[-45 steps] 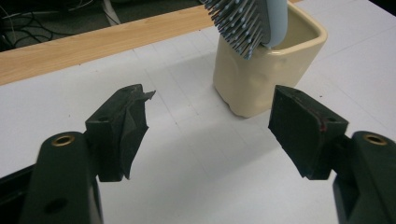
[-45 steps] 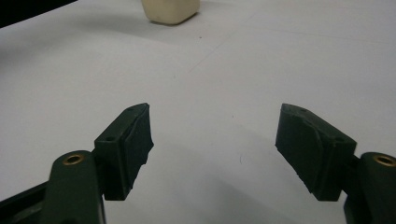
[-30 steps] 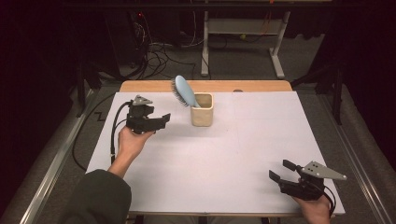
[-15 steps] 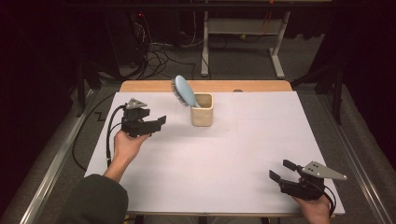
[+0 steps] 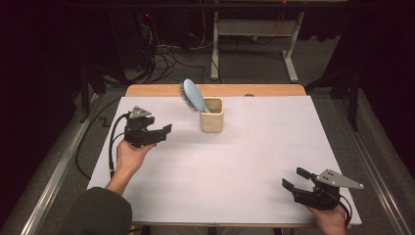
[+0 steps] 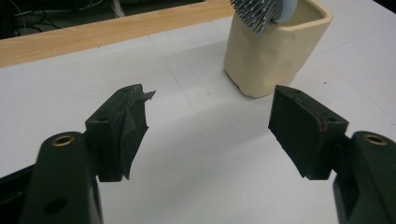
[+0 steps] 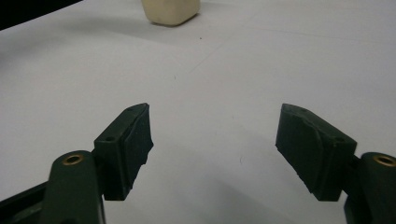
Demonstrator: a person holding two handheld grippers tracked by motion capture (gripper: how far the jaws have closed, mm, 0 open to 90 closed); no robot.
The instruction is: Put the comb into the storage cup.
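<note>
Left tongs [image 5: 164, 132] are held spread wide with nothing between them, to the left of the cream cup [image 5: 212, 115] and near it, pointing at it; right tongs [image 5: 292, 178] also gape empty, well apart from the cup, at the near right of the white table [image 5: 235, 161]; a blue hairbrush [image 5: 192, 96] stands in the cup, head leaning out over the cup's left rim; the left gripper view shows the brush's grey bristles [image 6: 252, 11] against the rim; the right gripper view catches just the cup's base [image 7: 170, 11].

A glossy cream ceramic cup [image 6: 275, 51] holds a smooth plastic brush [image 5: 194, 95].
</note>
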